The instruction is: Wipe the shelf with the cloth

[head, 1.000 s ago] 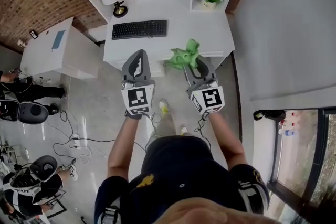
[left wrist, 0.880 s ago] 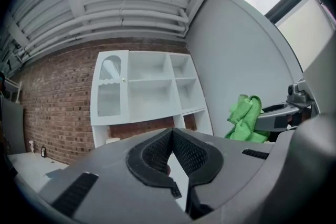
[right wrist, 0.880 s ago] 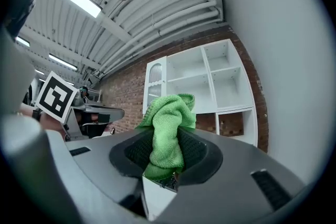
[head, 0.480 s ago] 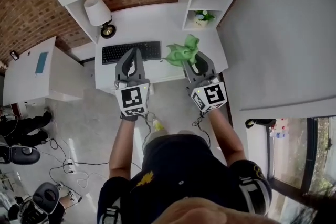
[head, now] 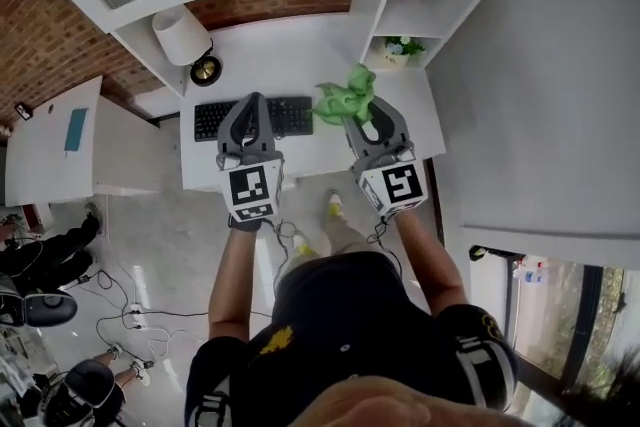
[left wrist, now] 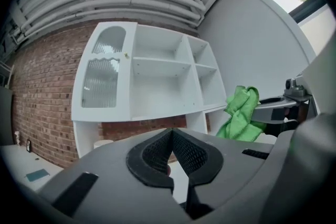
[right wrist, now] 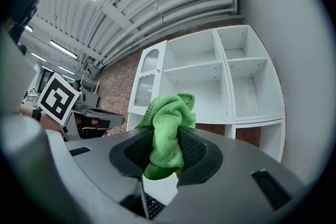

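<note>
My right gripper (head: 358, 112) is shut on a bunched green cloth (head: 343, 99), which sticks up from between its jaws (right wrist: 169, 128) and shows at the right of the left gripper view (left wrist: 240, 113). My left gripper (head: 254, 111) is shut with nothing in it, its jaws (left wrist: 171, 152) meeting at the tips. Both are raised over the white desk (head: 250, 150), pointing toward the white shelf unit (right wrist: 210, 84) on the brick wall. That shelf unit (left wrist: 157, 81) has bare open compartments and a glass-fronted door at its left.
On the desk sit a black keyboard (head: 290, 115), a white lamp (head: 184, 37) and a small potted plant (head: 402, 49) in a lower cubby. A second white table (head: 60, 140) stands at the left. Cables and seated people (head: 45, 265) are on the floor at the left.
I have stepped closer to the desk and both grippers have risen toward the shelf unit, which now fills more of the view. The cloth stays in the right gripper.
</note>
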{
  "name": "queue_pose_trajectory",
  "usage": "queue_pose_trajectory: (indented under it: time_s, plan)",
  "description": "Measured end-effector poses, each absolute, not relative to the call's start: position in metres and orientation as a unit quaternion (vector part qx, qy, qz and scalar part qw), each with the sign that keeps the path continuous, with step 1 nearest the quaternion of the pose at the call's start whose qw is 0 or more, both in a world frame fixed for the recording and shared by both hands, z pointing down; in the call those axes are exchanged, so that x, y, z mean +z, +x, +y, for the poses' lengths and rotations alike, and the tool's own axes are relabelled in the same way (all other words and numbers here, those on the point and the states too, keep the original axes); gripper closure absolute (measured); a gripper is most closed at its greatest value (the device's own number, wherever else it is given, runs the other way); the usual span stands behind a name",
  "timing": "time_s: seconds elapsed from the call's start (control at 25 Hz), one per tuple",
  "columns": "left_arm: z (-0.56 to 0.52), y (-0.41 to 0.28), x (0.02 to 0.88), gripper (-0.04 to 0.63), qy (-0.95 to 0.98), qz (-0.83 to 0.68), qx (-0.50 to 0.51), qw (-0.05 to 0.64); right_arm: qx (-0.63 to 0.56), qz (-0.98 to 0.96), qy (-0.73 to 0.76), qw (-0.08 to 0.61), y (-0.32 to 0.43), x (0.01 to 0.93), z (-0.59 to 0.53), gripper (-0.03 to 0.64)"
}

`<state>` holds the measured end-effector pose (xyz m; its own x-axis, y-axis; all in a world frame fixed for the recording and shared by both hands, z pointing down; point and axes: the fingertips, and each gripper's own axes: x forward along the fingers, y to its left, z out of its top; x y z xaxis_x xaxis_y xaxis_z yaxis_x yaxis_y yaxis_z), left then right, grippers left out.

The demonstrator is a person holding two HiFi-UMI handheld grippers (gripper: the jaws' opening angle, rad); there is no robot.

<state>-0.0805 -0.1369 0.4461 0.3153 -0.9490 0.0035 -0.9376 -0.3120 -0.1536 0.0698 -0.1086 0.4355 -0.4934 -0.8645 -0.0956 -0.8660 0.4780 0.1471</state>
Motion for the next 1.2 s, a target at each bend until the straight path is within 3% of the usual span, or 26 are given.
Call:
queue_pose_trajectory:
  time_s: [0.32, 0.6, 0.96, 1.2]
  plan:
    - [-0.238, -0.048, 0.421, 0.586, -0.793, 0.602, -0.07, 0.065, 0.138, 0.885, -0.441, 0.059, 0.088, 0.385, -0.215, 0.512]
    - [-0.313, -0.063, 0.323, 0.586, -0.795, 0.585, -0.084, 0.139, 0.27, 0.891, -0.362, 0.05, 0.066, 0.265, -0.273, 0.512]
    - [-0.355, -0.069, 0.243, 0.586, -0.82, 0.542, -0.091, 0.159, 0.413, 0.86, -0.299, -0.015, 0.015, 0.075, -0.324, 0.512]
    - [-0.376, -0.088, 0.207, 0.586, -0.829, 0.544, -0.046, 0.125, 0.493, 0.811, -0.292, -0.117, -0.033, 0.017, -0.383, 0.513]
